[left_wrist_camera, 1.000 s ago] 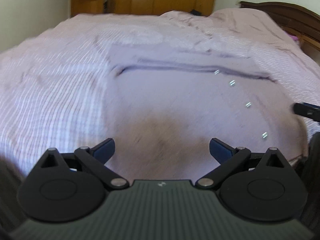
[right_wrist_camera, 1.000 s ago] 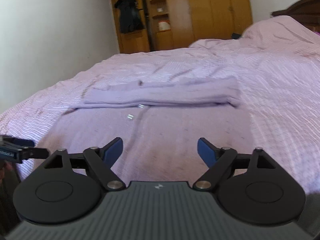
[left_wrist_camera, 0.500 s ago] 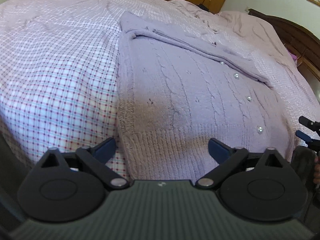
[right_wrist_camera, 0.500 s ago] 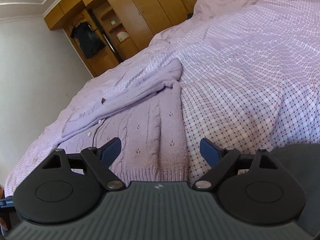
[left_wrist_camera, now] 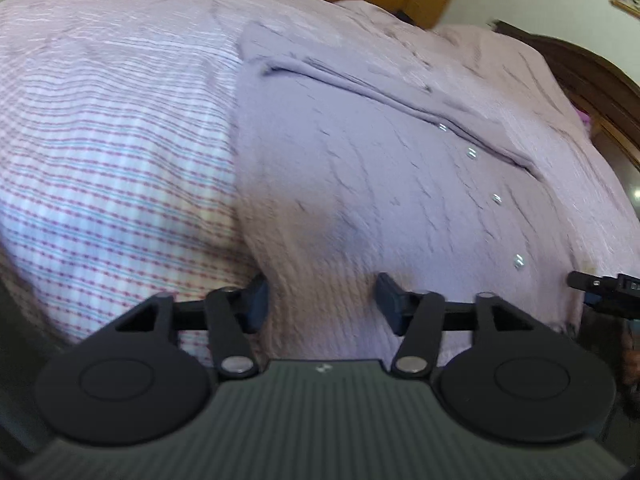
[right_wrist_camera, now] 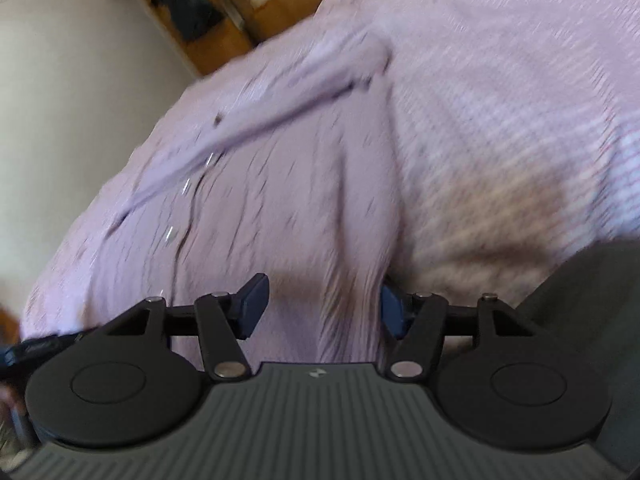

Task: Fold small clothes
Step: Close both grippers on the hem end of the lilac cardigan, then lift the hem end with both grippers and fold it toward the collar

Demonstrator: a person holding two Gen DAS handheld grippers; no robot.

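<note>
A lilac cable-knit cardigan (left_wrist_camera: 380, 184) lies flat on a checked bedspread (left_wrist_camera: 112, 152), filling the middle of both wrist views, its ribbed hem toward the bottom of each frame and its sleeves folded across the chest near the top. A row of small pearly buttons (left_wrist_camera: 496, 199) runs down the right side of the left wrist view. The sleeves appear to be tucked in first so that the body can then be doubled over from the hem. The left gripper (left_wrist_camera: 322, 300) sits at the hem's left corner, one finger over the bedspread edge and the other on the knit; its jaws are closing with the corner between them, but the pads do not yet look pressed onto the cloth. The right gripper (right_wrist_camera: 322, 306) straddles the opposite hem corner in the same way, its jaws likewise closing around the knit edge, grip not yet made. Taking both corners at once would keep the hem straight when lifted. Wooden wardrobes (right_wrist_camera: 208, 8) stand at the upper left of the right wrist view.
</note>
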